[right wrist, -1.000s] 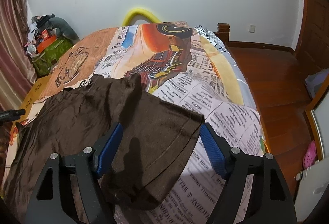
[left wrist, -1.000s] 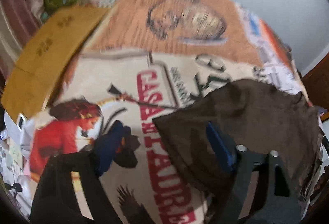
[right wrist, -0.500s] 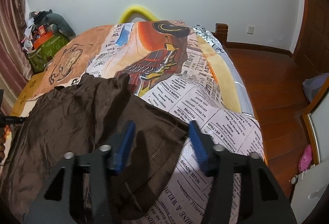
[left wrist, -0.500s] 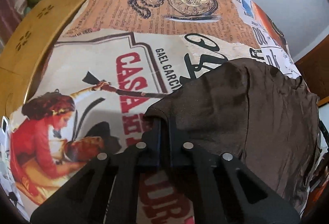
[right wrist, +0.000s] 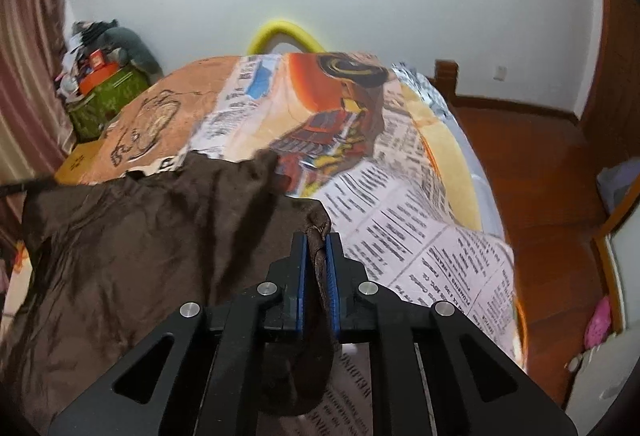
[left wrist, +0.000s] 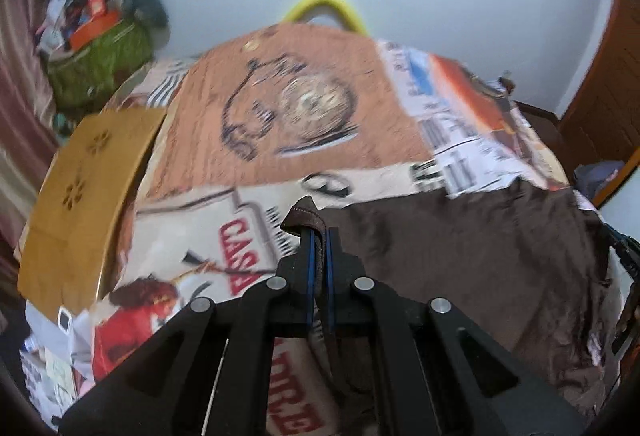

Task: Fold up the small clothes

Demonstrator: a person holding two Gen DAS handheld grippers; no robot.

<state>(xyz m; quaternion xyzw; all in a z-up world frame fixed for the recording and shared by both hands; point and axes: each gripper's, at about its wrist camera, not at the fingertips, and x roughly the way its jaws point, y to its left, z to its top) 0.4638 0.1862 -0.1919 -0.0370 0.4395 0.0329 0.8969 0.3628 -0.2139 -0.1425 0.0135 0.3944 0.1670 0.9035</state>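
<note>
A dark brown garment (left wrist: 472,248) lies spread across the near part of a bed; it also shows in the right wrist view (right wrist: 132,256). My left gripper (left wrist: 319,236) is shut on the garment's near left corner, with a hemmed tip sticking out above the pads. My right gripper (right wrist: 316,242) is shut on the garment's near right corner, and a bunched fold hangs between and below the jaws. Both corners are lifted off the bed. The left wrist view is blurred.
The bed has a printed cover (left wrist: 288,108) with a pocket watch, a train (right wrist: 328,124) and newspaper text. A yellow padded headboard arc (right wrist: 286,32) stands at the far end. A cardboard box (left wrist: 80,196) and a green bag (left wrist: 100,64) sit left. Wooden floor (right wrist: 540,164) lies right.
Both grippers went from open around the garment's corners to shut on them. Both have since lifted and tilted up, so more of the wall and far bed shows.
</note>
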